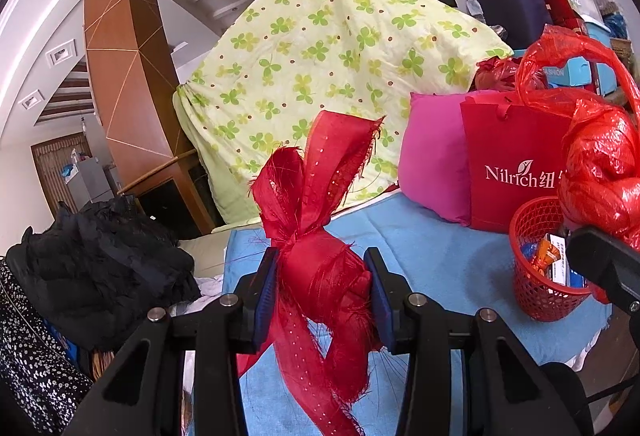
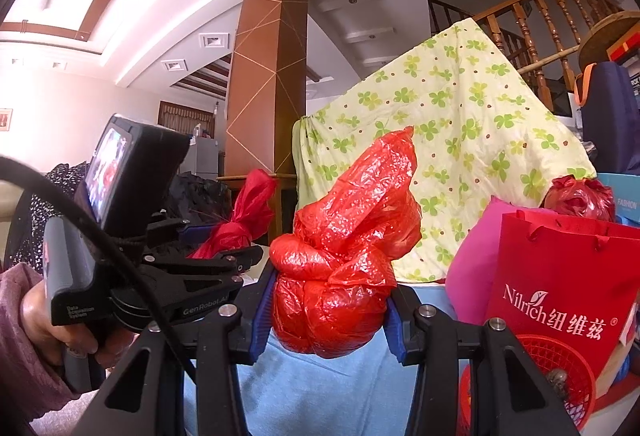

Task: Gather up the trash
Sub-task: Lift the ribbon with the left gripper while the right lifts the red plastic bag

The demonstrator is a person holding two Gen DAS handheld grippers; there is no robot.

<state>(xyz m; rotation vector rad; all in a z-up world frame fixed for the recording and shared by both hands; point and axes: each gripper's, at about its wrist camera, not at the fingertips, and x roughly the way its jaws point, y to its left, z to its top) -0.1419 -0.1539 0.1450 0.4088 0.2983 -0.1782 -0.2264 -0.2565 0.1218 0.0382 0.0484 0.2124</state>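
Note:
My left gripper (image 1: pixel 324 288) is shut on a frayed red ribbon bow (image 1: pixel 316 220) and holds it above the blue cloth (image 1: pixel 440 260). My right gripper (image 2: pixel 330 306) is shut on a knotted red plastic bag (image 2: pixel 344 248), also held above the cloth; that bag shows at the right edge of the left wrist view (image 1: pixel 600 160). A red mesh basket (image 1: pixel 540 276) with small packets in it stands on the cloth at the right; it also shows low right in the right wrist view (image 2: pixel 560 376). The left gripper (image 2: pixel 224 240) with its bow shows at the left of the right wrist view.
A red Nilrich paper bag (image 1: pixel 516 164) and a pink cushion (image 1: pixel 432 156) stand behind the basket. A clover-print quilt (image 1: pixel 320 48) hangs at the back. Black clothing (image 1: pixel 100 260) lies at the left. A wooden pillar (image 1: pixel 128 56) and stair railing rise behind.

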